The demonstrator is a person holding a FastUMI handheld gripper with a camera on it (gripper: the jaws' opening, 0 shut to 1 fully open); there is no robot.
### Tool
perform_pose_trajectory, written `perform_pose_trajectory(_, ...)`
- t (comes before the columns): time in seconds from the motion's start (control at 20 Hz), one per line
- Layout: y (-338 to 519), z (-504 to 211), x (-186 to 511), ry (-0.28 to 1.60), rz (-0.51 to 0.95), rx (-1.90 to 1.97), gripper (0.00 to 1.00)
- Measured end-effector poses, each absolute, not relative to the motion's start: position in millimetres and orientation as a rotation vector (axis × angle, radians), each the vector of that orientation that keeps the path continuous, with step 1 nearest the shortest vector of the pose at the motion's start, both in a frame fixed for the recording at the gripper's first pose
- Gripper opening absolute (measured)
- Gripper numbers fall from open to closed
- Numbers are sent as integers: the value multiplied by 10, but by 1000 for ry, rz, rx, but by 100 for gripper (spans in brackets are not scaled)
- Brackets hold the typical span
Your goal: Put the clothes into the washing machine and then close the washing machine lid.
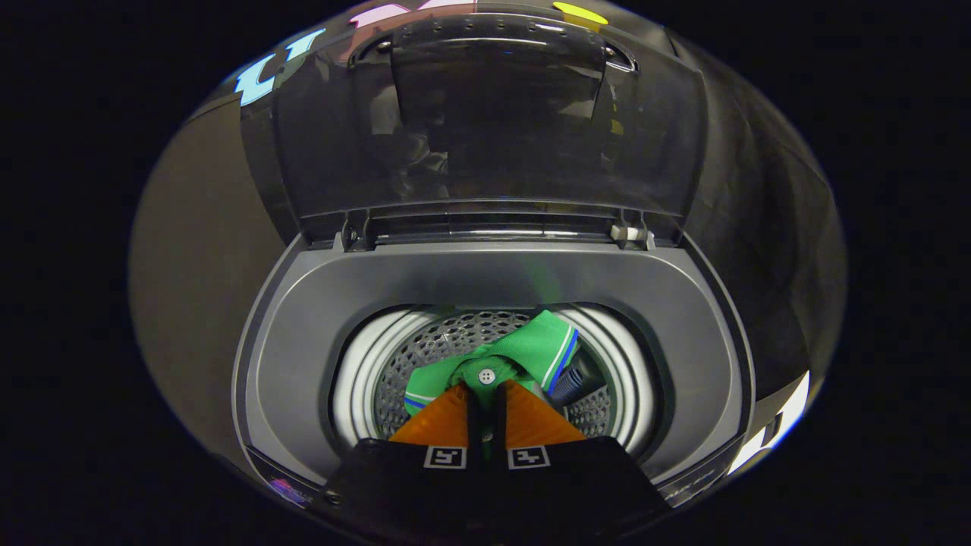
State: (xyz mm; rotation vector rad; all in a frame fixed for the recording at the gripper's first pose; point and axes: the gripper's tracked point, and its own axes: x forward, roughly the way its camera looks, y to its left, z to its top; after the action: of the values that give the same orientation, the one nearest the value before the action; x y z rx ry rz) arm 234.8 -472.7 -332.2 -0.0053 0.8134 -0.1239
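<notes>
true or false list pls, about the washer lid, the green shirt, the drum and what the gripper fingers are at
1. The dark translucent washing machine lid stands raised behind the opening. True.
2. The green shirt with blue and white trim lies on the grey plastic top panel. False: it hangs inside the perforated metal drum.
3. The gripper with orange fingers is pinched on the green shirt near its white button. True.
4. The fingers are spread wide apart. False: they sit nearly together, with only a narrow gap.
5. The drum is packed with clothes. False: bare perforated wall shows around the shirt.
</notes>
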Motion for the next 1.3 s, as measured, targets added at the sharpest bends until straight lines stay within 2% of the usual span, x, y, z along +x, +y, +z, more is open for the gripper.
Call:
perform_pose_trajectory(0.15, -4770, -3438, 2293, 870, -137, -27, 6)
perform_pose_trajectory(0.35, -4788, -3450, 2308, 874, -142, -6, 98)
perform_pose_trajectory(0.7, -4803, -2967, 2443, 753, -140, 18, 98)
perform_pose_trajectory(1.3, -4712, -1375, 2825, 499, -108, 21, 98)
